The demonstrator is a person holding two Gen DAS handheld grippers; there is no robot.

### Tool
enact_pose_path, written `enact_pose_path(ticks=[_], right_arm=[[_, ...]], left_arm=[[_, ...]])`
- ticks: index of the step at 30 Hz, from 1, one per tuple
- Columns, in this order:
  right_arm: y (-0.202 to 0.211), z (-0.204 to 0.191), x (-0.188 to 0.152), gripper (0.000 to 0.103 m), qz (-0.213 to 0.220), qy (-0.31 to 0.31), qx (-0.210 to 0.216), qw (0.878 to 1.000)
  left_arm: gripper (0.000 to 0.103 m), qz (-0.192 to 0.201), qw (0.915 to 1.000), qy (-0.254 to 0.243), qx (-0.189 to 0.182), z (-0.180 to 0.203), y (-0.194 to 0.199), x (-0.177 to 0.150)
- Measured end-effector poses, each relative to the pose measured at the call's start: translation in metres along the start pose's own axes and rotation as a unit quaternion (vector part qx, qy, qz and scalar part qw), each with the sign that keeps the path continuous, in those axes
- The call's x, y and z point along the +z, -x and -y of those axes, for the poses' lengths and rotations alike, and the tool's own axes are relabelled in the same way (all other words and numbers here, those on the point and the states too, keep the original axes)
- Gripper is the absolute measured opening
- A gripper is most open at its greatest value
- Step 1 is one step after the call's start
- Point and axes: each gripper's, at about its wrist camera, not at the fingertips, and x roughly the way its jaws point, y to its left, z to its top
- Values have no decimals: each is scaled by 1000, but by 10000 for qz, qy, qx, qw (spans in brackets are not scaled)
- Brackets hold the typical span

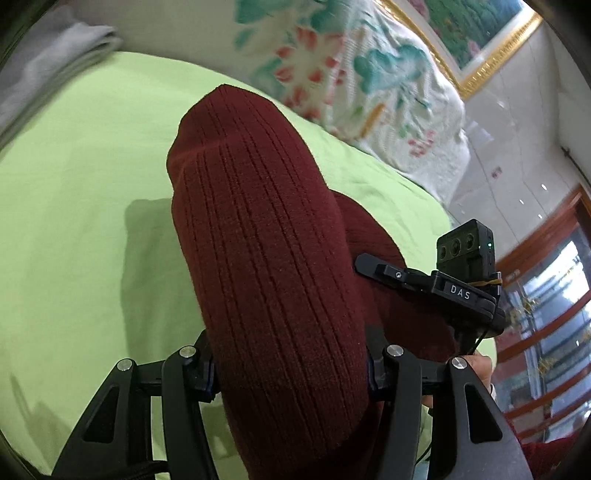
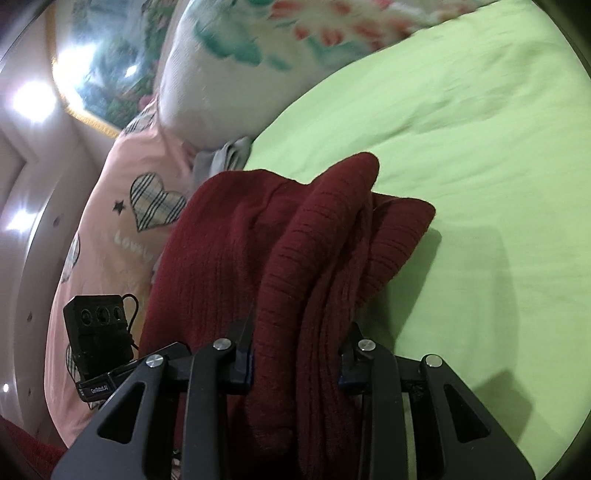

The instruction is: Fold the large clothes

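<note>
1. Left wrist view: the left gripper [image 1: 291, 365] is clamped on a thick rolled bundle of the dark red ribbed sweater [image 1: 266, 236], which fills the gap between the jaws and rises from 6 o'clock toward 12 o'clock, lifted off the bedding.
2. Under the sweater lies a lime green sheet [image 1: 85, 192], covering the picture from 7 to 11 o'clock.
3. At 1 o'clock a white floral quilt [image 1: 351, 70] lies beyond the sheet, and a gold-framed picture [image 1: 476, 33] hangs on the wall behind it.
4. At 10 o'clock a folded grey cloth [image 1: 48, 62] rests at the sheet's edge, blurred.
5. At 3 o'clock the right gripper [image 1: 373, 267] shows from the side, its fingers pressed into the same red fabric, with a small black camera box on top.
6. Right wrist view: the right gripper [image 2: 295, 354] is closed on a gathered fold of the sweater [image 2: 317, 236], the knit bunched between both jaws and running up to the centre.
7. The green sheet [image 2: 461, 147] spans 1 to 5 o'clock; a pink heart-print cover [image 2: 122, 192] lies at 9 o'clock.
8. At 8 o'clock sits the other gripper's black camera box [image 2: 98, 328].
</note>
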Motion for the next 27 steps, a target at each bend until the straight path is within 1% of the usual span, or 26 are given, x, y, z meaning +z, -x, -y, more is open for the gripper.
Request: enact_pose_path(ticks=[1, 3, 5, 6, 8, 9, 10, 12, 13, 15, 16, 18, 19, 21, 22, 23, 24, 25, 27], right_arm=[[-9, -2, -2, 31, -68, 27, 0, 10000], [-24, -2, -8, 31, -195, 26, -109, 9997], [-29, 2, -11, 33, -228, -17, -190, 9996], [-28, 6, -13, 35, -234, -76, -186, 9995], [-26, 9, -14, 38, -250, -132, -274, 9992], [-26, 9, -14, 43, -275, -134, -330, 9990], [-25, 9, -14, 45, -287, -125, -399, 9987], [-21, 5, -13, 51, -299, -58, -596, 9978], [-17, 3, -12, 52, -288, -7, -676, 9973], [-9, -3, -9, 58, -206, 111, -873, 9959], [-4, -6, -8, 59, -133, 165, -973, 9950], [8, -11, -3, 59, 64, 281, -1099, 9935], [12, -15, -1, 59, 142, 325, -1115, 9931], [15, -23, 6, 59, 287, 446, -1110, 9924], [15, -25, 9, 59, 314, 495, -1073, 9925], [10, -27, 13, 59, 303, 520, -1065, 9925], [4, -28, 16, 59, 278, 510, -1115, 9921], [-4, -26, 19, 58, 216, 469, -1226, 9911], [-19, -19, 22, 52, 41, 324, -1425, 9893]], left_arm=[[56, -6, 9999, 112, 32, -12, 5, -6], [58, -101, 9992, 356, 164, -34, 1, -16], [63, -139, 9985, 503, 170, -48, -3, -23], [67, -113, 9982, 588, 92, -54, -2, -27], [71, -87, 9976, 693, 2, -59, -3, -29], [75, -105, 9975, 700, 35, -59, -3, -29], [75, -118, 9976, 683, 82, -55, -4, -27], [75, -132, 9980, 590, 187, -49, -1, -24], [75, -110, 9982, 535, 248, -48, 5, -24], [75, -49, 9983, 476, 334, -45, 13, -23], [75, 38, 9983, 434, 386, -44, 22, -23], [75, 312, 9978, 342, 476, -43, 44, -23], [75, 555, 9968, 286, 497, -41, 57, -22], [74, 931, 9943, 206, 469, -38, 76, -18], [72, 1044, 9937, 128, 388, -36, 81, -13], [71, 1070, 9936, 57, 349, -35, 83, -11], [64, 1074, 9936, -22, 362, -34, 81, -8], [60, 1051, 9935, -89, 419, -32, 76, -3], [59, 934, 9948, -119, 382, -34, 66, 0]])
